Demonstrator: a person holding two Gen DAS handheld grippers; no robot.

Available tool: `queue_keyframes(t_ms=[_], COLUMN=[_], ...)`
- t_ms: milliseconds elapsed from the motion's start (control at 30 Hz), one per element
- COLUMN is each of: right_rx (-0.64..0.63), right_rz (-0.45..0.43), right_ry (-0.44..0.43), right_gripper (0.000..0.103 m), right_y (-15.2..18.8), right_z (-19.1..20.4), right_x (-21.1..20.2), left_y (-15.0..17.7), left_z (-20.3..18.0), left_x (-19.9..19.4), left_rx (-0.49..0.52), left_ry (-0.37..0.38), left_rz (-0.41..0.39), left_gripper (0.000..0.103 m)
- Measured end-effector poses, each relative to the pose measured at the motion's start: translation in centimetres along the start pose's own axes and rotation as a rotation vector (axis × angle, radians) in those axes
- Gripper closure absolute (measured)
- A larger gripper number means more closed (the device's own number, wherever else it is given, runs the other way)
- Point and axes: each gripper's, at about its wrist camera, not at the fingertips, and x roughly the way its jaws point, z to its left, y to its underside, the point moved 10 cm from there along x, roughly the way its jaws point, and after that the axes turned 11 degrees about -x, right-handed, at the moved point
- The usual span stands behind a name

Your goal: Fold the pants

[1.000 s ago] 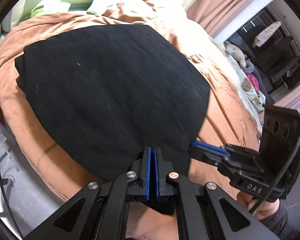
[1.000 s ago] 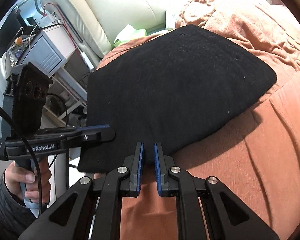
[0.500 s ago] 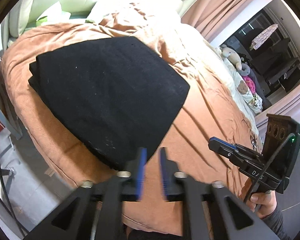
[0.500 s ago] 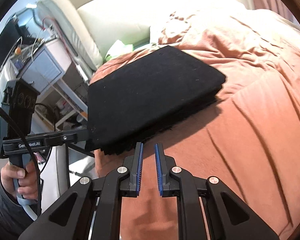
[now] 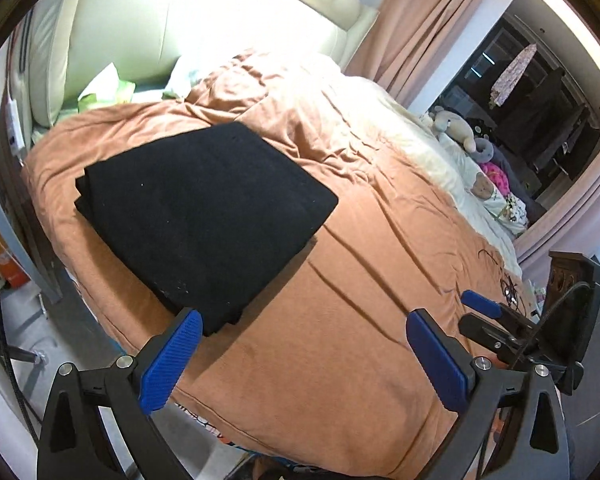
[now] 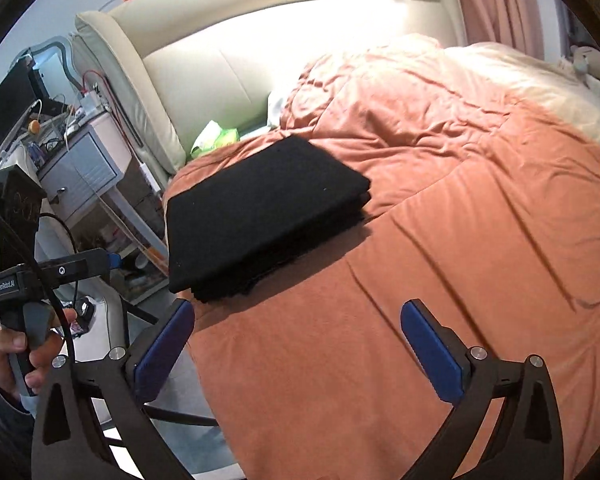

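On the near left part of the bed's orange-brown rumpled cover lies the black fabric pants, folded into a flat, thick rectangular stack of several layers, its edges showing at the near corner. Seen from the right wrist, the same stack sits at about ten o'clock from the frame's centre, close to the bed's left edge.

Both tongs are off the cloth. The left tongs stand wide apart, blue-padded fingers splayed, with the left finger's tip overlapping the stack's near corner in the picture; whether it touches I cannot tell. The right tongs are likewise spread wide, holding nothing, over bare cover just at five o'clock from the stack.

Beyond the pants, at twelve o'clock, rises a cream padded headboard. Soft toys lie at two o'clock in the left view. A grey bedside cabinet stands at nine o'clock in the right view.
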Motion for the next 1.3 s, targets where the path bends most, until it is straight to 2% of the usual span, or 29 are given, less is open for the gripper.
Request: queue_keyframes(t_ms=[767, 1000, 1300], right_rx=[-0.014, -0.031, -0.007], right_rz=[-0.125, -0.166, -0.196], right_ry=[0.108, 0.181, 0.220], right_gripper=[0.000, 0.000, 0.000], right_y=[5.4, 6.9, 9.5], right_z=[-0.8, -0.2, 0.6], right_x=[-17.4, -22.4, -27.1], left_y=[5.8, 7.6, 9.4], left_z=[-9.8, -12.2, -14.3], left_x=[-5.6, -6.8, -9.1], left_rx=[0.175, 0.208, 0.248], left_ry=[-0.077, -0.068, -0.046], left_rz=[-0.126, -0.146, -0.213], left_gripper=[0.000, 0.000, 0.000])
